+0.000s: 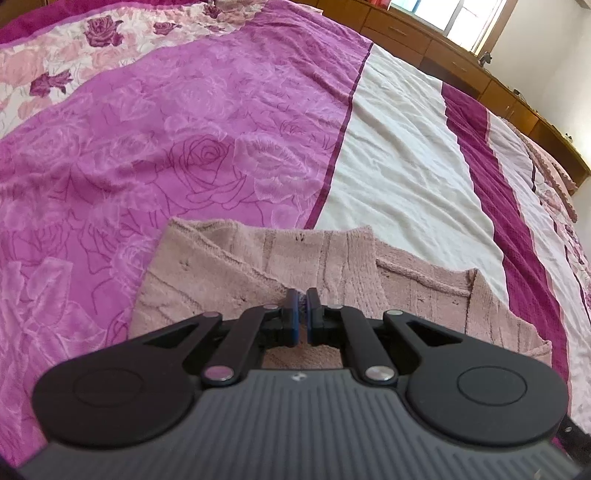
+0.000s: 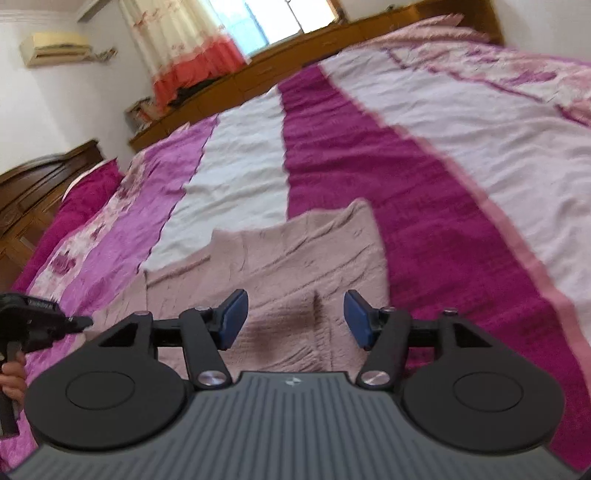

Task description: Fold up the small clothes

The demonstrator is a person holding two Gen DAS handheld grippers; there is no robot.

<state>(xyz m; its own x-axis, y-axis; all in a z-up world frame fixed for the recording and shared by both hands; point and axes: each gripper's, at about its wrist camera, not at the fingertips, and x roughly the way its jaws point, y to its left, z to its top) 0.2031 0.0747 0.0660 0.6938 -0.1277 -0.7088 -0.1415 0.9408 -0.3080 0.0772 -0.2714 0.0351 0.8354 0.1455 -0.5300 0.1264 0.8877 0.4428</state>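
A dusty-pink knitted garment [image 1: 221,280] lies spread on the bed, partly folded, with an edge running up to my left gripper [image 1: 302,299]. That gripper's blue pads are closed together on the cloth at that edge. In the right wrist view the same garment [image 2: 288,251] stretches ahead. My right gripper [image 2: 295,317] hovers over its near part with its jaws wide apart and only the flat cloth below them. The left gripper [image 2: 83,322] shows at the left edge of that view, its tip at the garment's side, held by a hand [image 2: 11,376].
The bedspread [image 1: 184,147] has magenta, white and rose-patterned bands and covers the whole bed [image 2: 424,203]. Wooden cabinets [image 1: 399,33] run along the far side under a window. A wooden headboard [image 2: 33,192], a curtain [image 2: 184,48] and an air conditioner [image 2: 55,48] stand beyond.
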